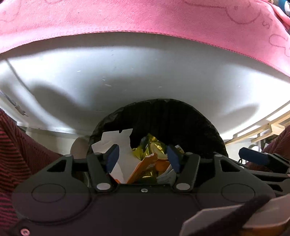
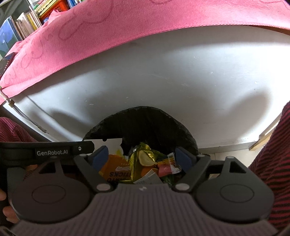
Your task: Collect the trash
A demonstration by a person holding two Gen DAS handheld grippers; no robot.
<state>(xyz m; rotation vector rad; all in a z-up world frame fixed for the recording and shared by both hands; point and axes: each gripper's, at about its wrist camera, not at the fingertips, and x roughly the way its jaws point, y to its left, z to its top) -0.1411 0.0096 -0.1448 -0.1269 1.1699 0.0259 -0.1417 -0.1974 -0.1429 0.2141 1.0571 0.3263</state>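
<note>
A bin lined with a black bag (image 1: 172, 112) (image 2: 145, 118) stands just below the near edge of the white table. Inside lie a white card (image 1: 125, 145) (image 2: 112, 141), crumpled gold foil (image 1: 154, 147) (image 2: 137, 158), an orange snack packet (image 1: 143, 165) (image 2: 114, 168) and a pink wrapper (image 2: 166, 166). My left gripper (image 1: 143, 158) hangs open over the bin's mouth; the white card stands beside its left pad, not pinched. My right gripper (image 2: 141, 157) is open wide over the same bin with nothing between its pads. The two grippers sit side by side.
The white table (image 1: 126, 72) (image 2: 163, 72) stretches ahead, with a pink cloth (image 1: 145, 16) (image 2: 126, 27) over its far part. Books (image 2: 27, 23) stand at the far left. A person's dark-red striped clothing (image 1: 14, 154) (image 2: 271, 154) flanks both grippers. A wooden frame (image 1: 262, 127) lies right.
</note>
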